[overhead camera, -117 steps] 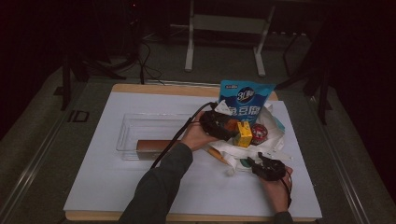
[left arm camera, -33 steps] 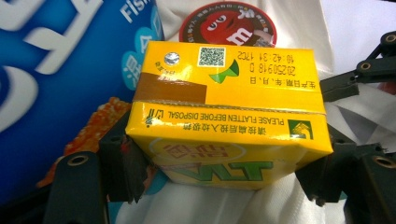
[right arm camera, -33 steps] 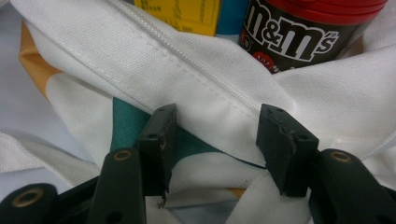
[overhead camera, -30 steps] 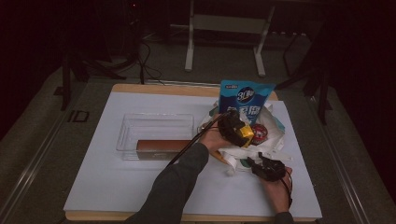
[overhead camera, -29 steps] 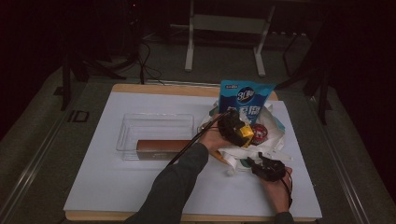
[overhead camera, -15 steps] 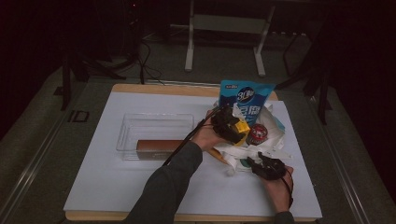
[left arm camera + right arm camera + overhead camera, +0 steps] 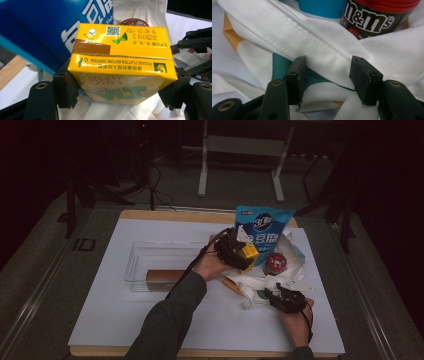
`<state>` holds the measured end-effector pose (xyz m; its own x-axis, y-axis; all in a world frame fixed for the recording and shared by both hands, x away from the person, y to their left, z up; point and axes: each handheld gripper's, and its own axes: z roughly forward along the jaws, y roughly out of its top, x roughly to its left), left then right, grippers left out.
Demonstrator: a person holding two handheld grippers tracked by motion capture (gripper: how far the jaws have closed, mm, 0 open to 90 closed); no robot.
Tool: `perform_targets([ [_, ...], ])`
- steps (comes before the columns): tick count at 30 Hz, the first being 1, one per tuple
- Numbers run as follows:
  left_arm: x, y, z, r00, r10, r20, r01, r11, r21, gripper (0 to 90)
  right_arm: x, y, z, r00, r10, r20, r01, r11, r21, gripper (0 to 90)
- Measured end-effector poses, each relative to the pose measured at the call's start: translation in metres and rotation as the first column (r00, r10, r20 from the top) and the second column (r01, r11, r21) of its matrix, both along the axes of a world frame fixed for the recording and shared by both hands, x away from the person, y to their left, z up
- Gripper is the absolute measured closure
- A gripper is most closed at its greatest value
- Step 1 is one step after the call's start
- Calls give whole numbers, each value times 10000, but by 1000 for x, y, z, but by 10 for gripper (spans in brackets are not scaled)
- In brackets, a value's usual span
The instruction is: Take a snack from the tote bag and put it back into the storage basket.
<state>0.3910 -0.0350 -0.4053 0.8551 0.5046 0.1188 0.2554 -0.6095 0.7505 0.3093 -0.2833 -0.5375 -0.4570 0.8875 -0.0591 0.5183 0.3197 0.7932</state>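
My left gripper (image 7: 244, 256) (image 7: 120, 94) is shut on a yellow drink carton (image 7: 249, 254) (image 7: 120, 55) and holds it in the air, just left of the white tote bag's (image 7: 265, 281) mouth. Behind it a blue snack pouch (image 7: 262, 231) (image 7: 37, 30) stands upright in the bag, beside a red-lidded M&M's jar (image 7: 274, 264) (image 7: 374, 15). My right gripper (image 7: 271, 295) (image 7: 330, 72) rests low at the bag's near edge. Its jaws stand apart with a flat band of white cloth (image 7: 327, 57) between them.
A clear plastic bin (image 7: 137, 260) sits left of centre on the white mat (image 7: 115, 315), with a brown bar (image 7: 165, 276) lying inside. The bag's straps (image 7: 250, 292) trail across the mat. Dark table legs and cables stand beyond the far edge.
My left gripper has lifted the yellow carton and carried it a little left, away from the jar. The right gripper has stayed put at the bag's edge.
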Motion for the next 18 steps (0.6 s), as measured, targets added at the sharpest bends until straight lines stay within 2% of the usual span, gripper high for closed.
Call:
perform_targets([
  [5, -3, 16, 6, 9997, 245, 2, -245, 9986, -470, 284, 0, 0, 0, 10000, 5, -1, -5, 10000, -13, 472],
  [11, -6, 35, 14, 9980, 624, 89, -620, 9969, -477, 284, 0, 0, 0, 10000, 5, -24, -5, 10000, 29, 472],
  [15, -8, 51, 16, 9958, 916, 17, -912, 9937, -657, 284, 0, 0, 0, 10000, 7, -16, -7, 10000, 19, 472],
  [18, -8, 61, 18, 9940, 1093, 33, -1090, 9923, -594, 283, 0, 0, 0, 10000, -2, -21, 2, 10000, 34, 472],
])
